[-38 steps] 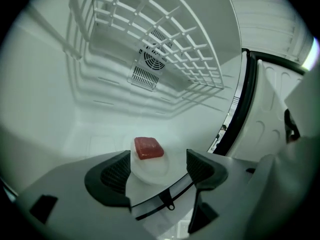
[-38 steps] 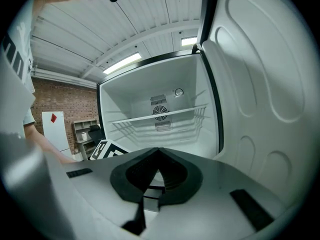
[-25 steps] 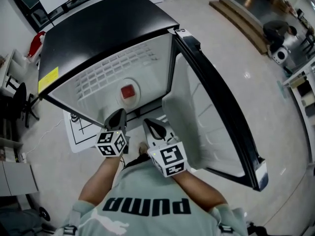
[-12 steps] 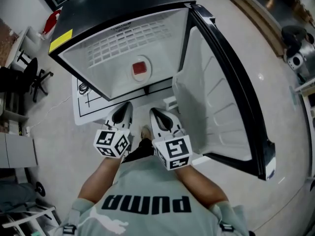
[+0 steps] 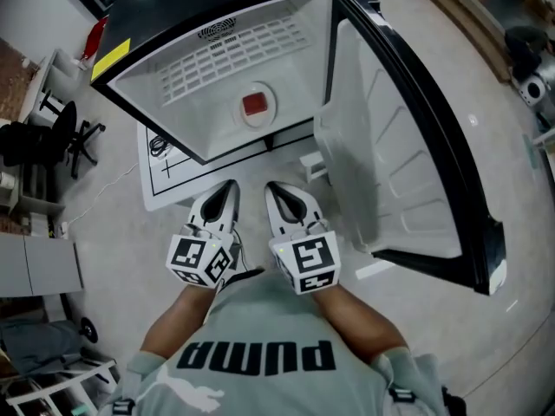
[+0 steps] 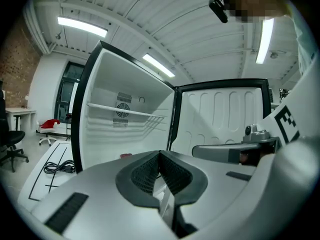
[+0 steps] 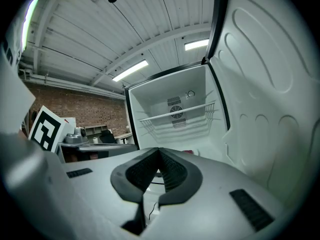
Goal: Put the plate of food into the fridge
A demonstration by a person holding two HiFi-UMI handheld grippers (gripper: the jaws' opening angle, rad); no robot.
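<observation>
Plate of food (image 5: pixel 254 104): sitting low inside the fridge (image 5: pixel 160 111), a red piece lying on it.
Wire shelf (image 6: pixel 125 112): spanning the compartment above the plate.
Fridge door (image 5: pixel 408 137): standing wide open at the right.
Left gripper (image 5: pixel 229 186): hovering outside the fridge front, jaws pressing together on nothing.
Right gripper (image 5: pixel 271 187): hovering just beside the left one, jaws likewise meeting, gripping nothing.

The black fridge (image 5: pixel 191 7) stands open, white inside, its door (image 5: pixel 408 172) swung out to the right. A white plate (image 5: pixel 254 121) of red food (image 5: pixel 254 104) rests on its inner floor, near the middle.
</observation>
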